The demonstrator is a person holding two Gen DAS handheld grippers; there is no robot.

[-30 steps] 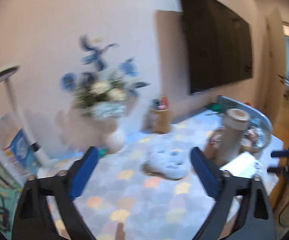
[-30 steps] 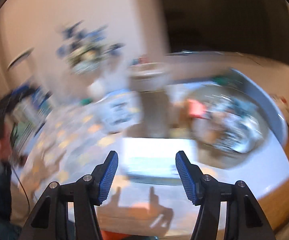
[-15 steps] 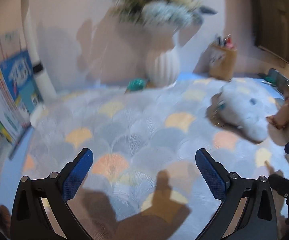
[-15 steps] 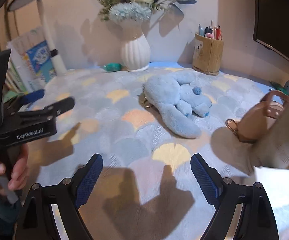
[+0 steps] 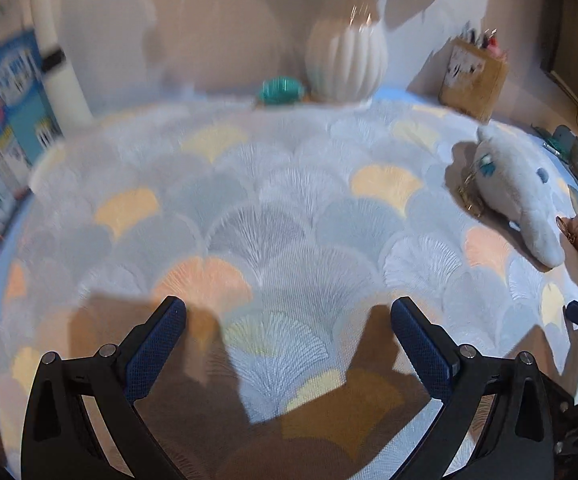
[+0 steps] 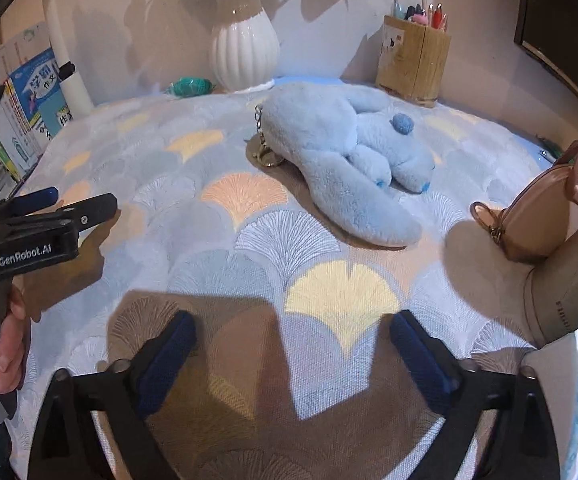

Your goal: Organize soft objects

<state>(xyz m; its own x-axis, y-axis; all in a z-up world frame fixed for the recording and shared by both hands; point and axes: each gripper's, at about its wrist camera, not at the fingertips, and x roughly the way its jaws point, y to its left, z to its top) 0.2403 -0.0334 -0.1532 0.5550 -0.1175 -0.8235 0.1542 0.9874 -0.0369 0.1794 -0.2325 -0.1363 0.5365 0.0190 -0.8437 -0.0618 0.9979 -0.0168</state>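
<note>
A light blue plush rabbit (image 6: 349, 160) with a gold key ring (image 6: 267, 154) lies on its side on the fan-patterned mat (image 6: 249, 240). It is well ahead of my right gripper (image 6: 293, 324), whose jaws are opening with nothing between them. In the left wrist view the plush rabbit (image 5: 517, 196) is far off to the right of my left gripper (image 5: 289, 312), which is open over bare mat (image 5: 273, 216). A hand (image 6: 9, 344) holds the left gripper (image 6: 81, 199) at the left edge of the right wrist view.
A tan round pouch (image 6: 541, 220) leans on a beige cylinder (image 6: 569, 280) at the right, with a white packet (image 6: 577, 380) below it. Along the back wall stand a white vase (image 6: 245, 52), a teal object (image 6: 189, 86) and a wooden pen holder (image 6: 413, 64). Books (image 6: 29, 108) stand at the left.
Both grippers have dropped and tipped down toward the mat. The right jaws have spread wider. The plush now sits closer in the right view and near the right edge in the left view.
</note>
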